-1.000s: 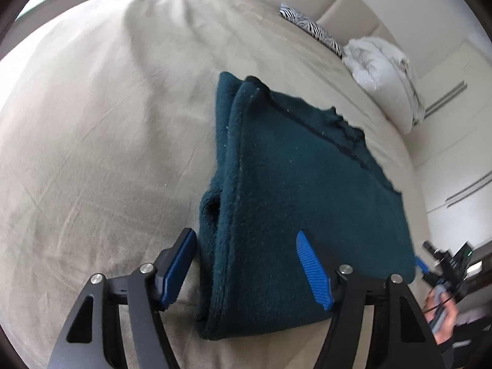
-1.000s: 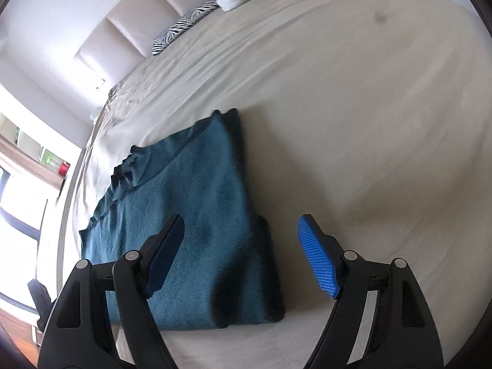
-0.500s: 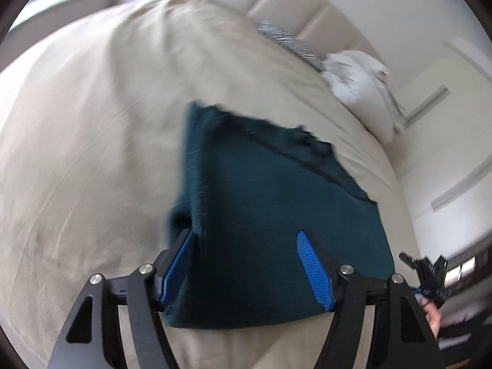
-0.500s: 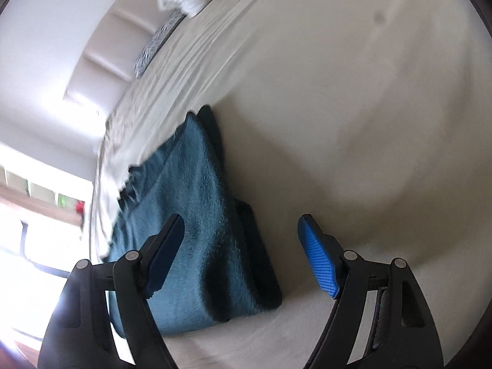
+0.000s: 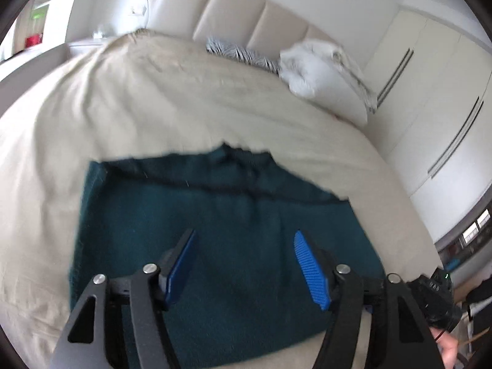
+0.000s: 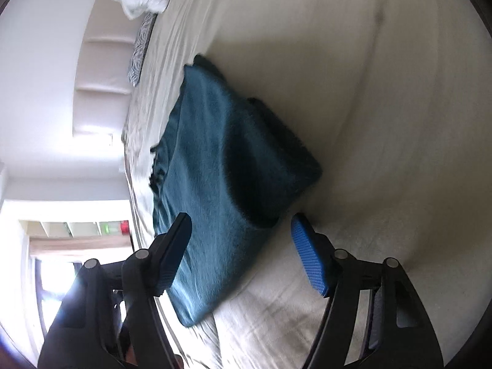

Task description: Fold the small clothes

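On the near part of the bed [image 5: 129, 113] the teal garment [image 5: 233, 230] lies folded into a layered rectangle. Left claw [image 5: 246, 264] and right claw [image 6: 243, 252] gape wide, empty; perhaps one fold remains.

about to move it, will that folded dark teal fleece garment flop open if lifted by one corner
The folded dark teal fleece garment would probably droop: its layers sag loosely at the edges. The fuzzy nap should resist slipping. It looks light and unbreakable, lying flat on the beige bedsheet.
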The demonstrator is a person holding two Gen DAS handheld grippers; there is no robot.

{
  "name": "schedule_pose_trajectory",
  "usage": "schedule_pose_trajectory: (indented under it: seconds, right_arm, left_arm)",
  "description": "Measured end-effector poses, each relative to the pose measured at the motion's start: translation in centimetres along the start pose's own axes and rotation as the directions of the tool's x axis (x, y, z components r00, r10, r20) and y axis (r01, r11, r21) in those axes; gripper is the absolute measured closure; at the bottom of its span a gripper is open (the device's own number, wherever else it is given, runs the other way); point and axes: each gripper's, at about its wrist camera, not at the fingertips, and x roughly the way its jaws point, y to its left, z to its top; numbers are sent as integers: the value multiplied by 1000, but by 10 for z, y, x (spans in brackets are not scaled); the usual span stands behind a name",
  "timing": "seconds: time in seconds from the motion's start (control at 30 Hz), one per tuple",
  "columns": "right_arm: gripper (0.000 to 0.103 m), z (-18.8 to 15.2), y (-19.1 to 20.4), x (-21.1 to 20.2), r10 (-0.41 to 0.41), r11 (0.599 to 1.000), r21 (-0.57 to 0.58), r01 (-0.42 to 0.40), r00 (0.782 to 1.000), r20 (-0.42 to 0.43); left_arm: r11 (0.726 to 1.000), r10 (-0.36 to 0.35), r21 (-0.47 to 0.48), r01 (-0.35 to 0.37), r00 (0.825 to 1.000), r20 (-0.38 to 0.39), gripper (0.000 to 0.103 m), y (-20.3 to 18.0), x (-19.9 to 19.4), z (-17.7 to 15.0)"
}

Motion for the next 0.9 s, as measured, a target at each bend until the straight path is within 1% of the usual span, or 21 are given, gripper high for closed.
schedule_pose_trajectory:
  seconds: [0.03,0.1,0.17,0.27,0.3,0.37,0.43,0.5,0.53,0.6,0.63,0.67,0.7,0.73,0.77,0.9]
  right_arm:
    - [37,1,-3,1,13,1000,8,-13,1000,9]
    - [37,6,-11,3,54,997,60,-56,998,40]
    - [37,11,-14,6,77,994,79,-82,995,67]
    - [37,20,-9,4,107,991,61,-115,985,133]
    - [37,23,-3,4,104,994,25,-110,980,168]
    - [37,27,4,6,112,994,-12,-112,969,218]
    - [40,30,2,13,135,989,32,-144,972,190]
    - [42,26,0,25,166,982,68,-177,977,137]
    - [42,22,4,29,159,985,46,-166,979,125]
    - [42,17,11,33,131,991,-4,-132,982,135]
    - [49,18,11,36,127,992,-8,-127,983,137]
    - [59,22,12,40,120,993,-5,-121,984,134]
    - [63,27,15,44,109,994,-9,-108,985,131]
    - [71,30,17,46,95,995,-24,-93,987,131]
    - [76,35,23,49,69,997,-49,-63,989,129]
    - [88,43,33,49,23,991,-135,-5,991,132]
  left_arm:
    - [1000,-6,-7,6,1000,-15,30,3,3,2]
    - [1000,-20,-13,19,996,-83,30,9,16,1]
    - [999,-48,-31,44,992,-115,30,12,30,-5]
    - [993,-98,-82,86,983,-153,30,15,51,-13]
    - [991,-108,-95,93,981,-163,30,15,58,-15]
    - [992,-107,-91,91,977,-185,30,13,73,-17]
    - [992,-102,-88,85,974,-201,30,11,81,-19]
    - [992,-102,-89,86,974,-200,30,11,85,-18]
    - [992,-105,-88,89,974,-199,30,11,85,-17]
    - [992,-110,-85,94,972,-206,30,11,87,-17]
    - [993,-107,-80,92,971,-215,30,12,89,-17]
    - [993,-106,-77,92,970,-220,30,12,90,-18]
    - [993,-107,-76,93,969,-222,30,13,90,-18]
    - [992,-110,-79,94,969,-219,30,14,90,-19]
    - [991,-117,-89,100,969,-215,30,15,89,-19]
    - [989,-129,-102,109,970,-208,30,18,88,-22]
